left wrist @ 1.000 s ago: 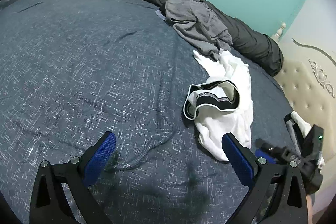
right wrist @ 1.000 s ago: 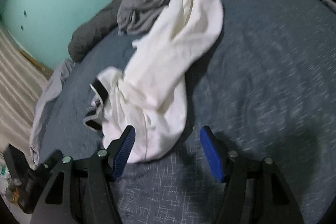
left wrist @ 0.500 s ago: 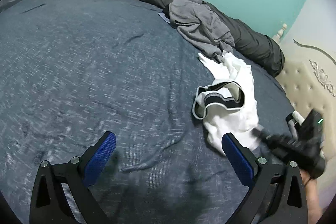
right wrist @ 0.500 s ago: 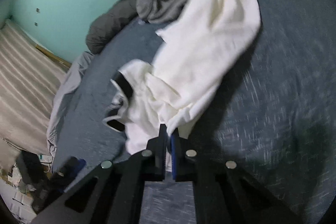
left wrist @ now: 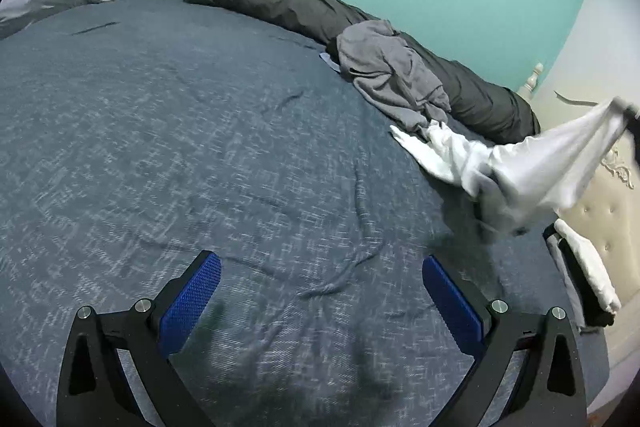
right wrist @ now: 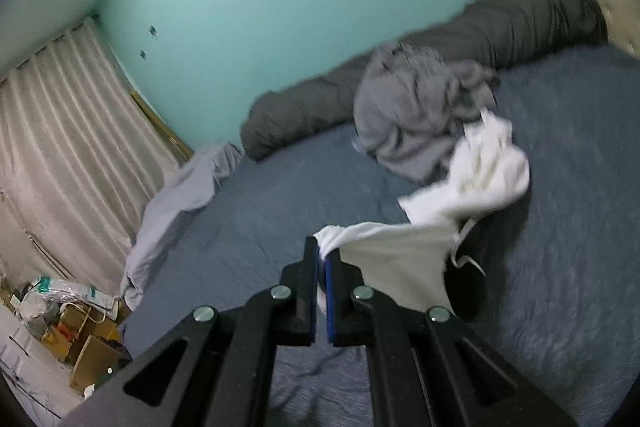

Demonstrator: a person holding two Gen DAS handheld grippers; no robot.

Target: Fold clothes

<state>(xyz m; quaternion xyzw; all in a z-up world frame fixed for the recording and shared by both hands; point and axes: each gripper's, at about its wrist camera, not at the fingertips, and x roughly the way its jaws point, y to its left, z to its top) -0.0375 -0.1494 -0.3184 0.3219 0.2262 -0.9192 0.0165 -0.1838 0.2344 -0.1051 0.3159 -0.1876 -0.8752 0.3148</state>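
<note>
I judge the folding barely begun: my right gripper (right wrist: pixel 323 259) is clenched on an edge of the white garment (right wrist: pixel 404 259), its far end trailing on the bed (right wrist: pixel 580 187) beside the crumpled grey garment (right wrist: pixel 416 107). My left gripper (left wrist: pixel 320 291) hangs open, empty. A second ago the white piece lay flat, right jaws apart.

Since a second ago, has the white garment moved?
Yes. The white garment, pinched in the right gripper, has been lifted off the blue bedspread, one end trailing by the gray clothes.
</note>
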